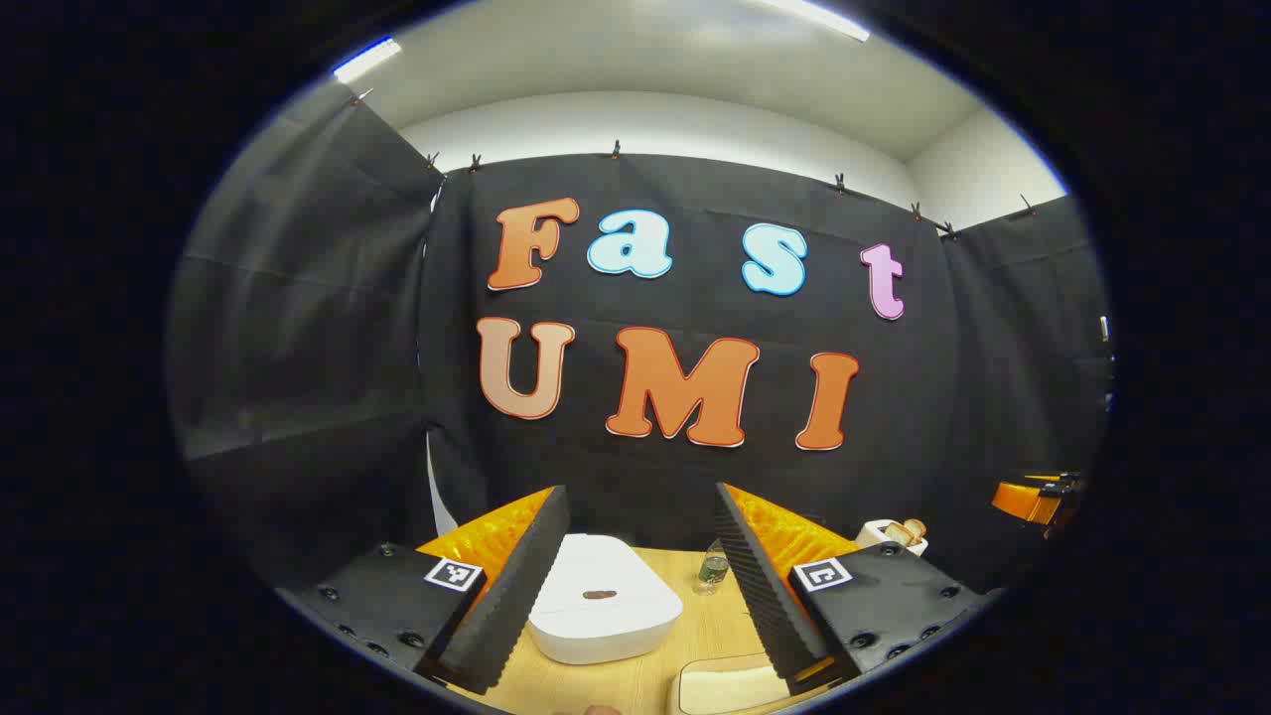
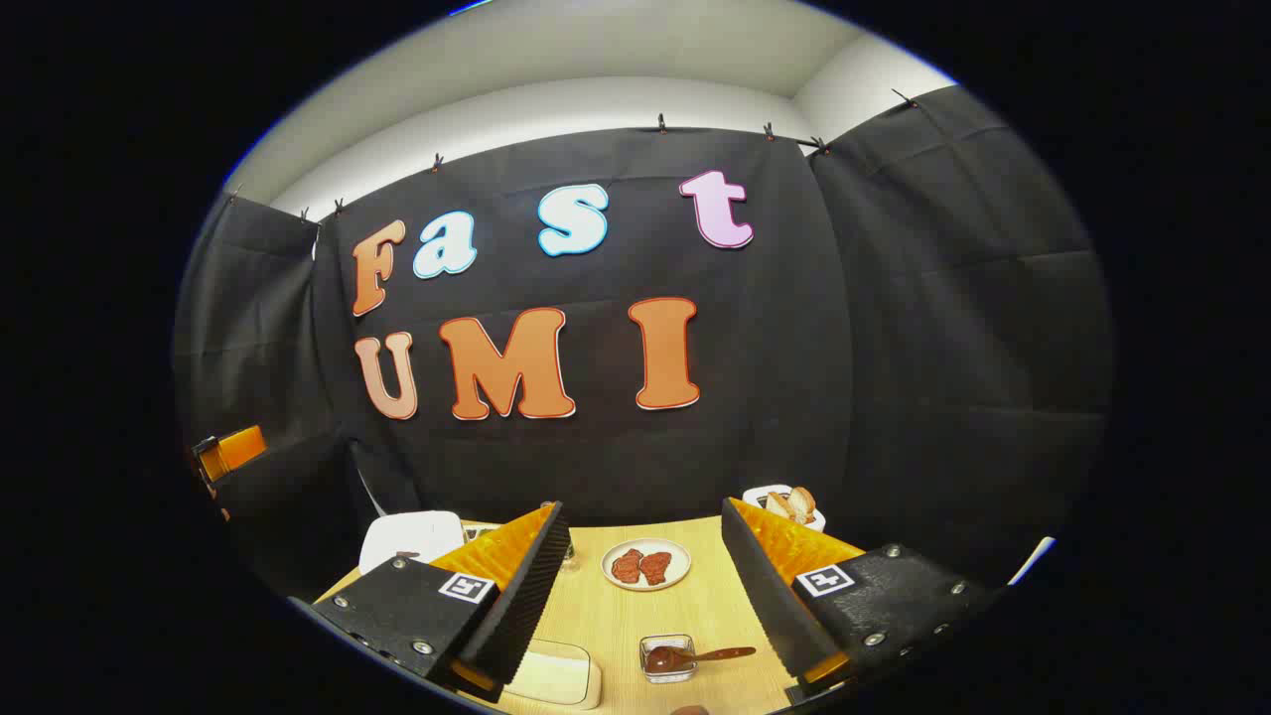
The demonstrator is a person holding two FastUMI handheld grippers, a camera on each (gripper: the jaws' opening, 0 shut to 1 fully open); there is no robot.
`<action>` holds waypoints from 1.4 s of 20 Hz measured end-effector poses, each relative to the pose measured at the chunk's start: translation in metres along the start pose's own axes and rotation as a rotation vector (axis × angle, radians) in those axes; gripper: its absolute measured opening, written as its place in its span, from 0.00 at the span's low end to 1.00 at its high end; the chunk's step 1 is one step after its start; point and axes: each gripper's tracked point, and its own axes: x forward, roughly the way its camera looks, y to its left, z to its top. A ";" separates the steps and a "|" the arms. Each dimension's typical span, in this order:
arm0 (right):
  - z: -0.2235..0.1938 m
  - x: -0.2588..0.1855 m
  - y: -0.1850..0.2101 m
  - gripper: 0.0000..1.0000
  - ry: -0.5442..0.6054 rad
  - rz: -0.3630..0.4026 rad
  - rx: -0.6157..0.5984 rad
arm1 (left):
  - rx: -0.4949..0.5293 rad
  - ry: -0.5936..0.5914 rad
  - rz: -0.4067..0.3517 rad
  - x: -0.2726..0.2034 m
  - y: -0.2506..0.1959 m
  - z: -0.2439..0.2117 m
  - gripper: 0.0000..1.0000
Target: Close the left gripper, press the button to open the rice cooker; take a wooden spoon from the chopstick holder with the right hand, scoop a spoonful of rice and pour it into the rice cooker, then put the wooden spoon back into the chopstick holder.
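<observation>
Left gripper (image 1: 640, 586): its fingers are standing wide apart, holding nothing, hovering over the wooden table (image 1: 715, 616).
Rice cooker (image 1: 604, 608): white, lid down, sitting on the table between the left fingers in the left gripper view; in the right gripper view it is showing at the left, partly hidden behind the left-hand finger.
Pale tray (image 1: 725, 685): lying nearest in the left gripper view, its lower edge being cut off by the picture's rim.
Bottle (image 1: 712, 566): a small clear one standing beyond the cooker, half hidden by the right-hand finger.
Right gripper (image 2: 645, 596): fingers spread apart and empty, hanging above the table.
Glass dish (image 2: 667, 658): sitting close in front of the right gripper, holding something dark; a wooden spoon (image 2: 710, 655) is resting in it, handle pointing right.
Plate (image 2: 645, 564): round, farther off, carrying two reddish pieces, possibly meat; too small to tell.
Chopstick holder (image 2: 791, 503): white, at the table's far right, wooden tops poking out, its base being hidden behind the right-hand finger.
</observation>
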 end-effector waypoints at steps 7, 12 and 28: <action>0.010 0.001 0.000 1.00 -0.019 -0.006 -0.005 | 0.004 0.006 0.013 0.003 0.001 -0.002 0.98; 0.011 0.003 0.003 1.00 -0.016 -0.004 -0.017 | -0.002 0.001 0.041 0.005 0.013 0.001 0.97; 0.013 0.007 0.010 0.95 -0.013 -0.002 -0.036 | -0.057 0.001 0.020 0.015 0.021 0.009 0.96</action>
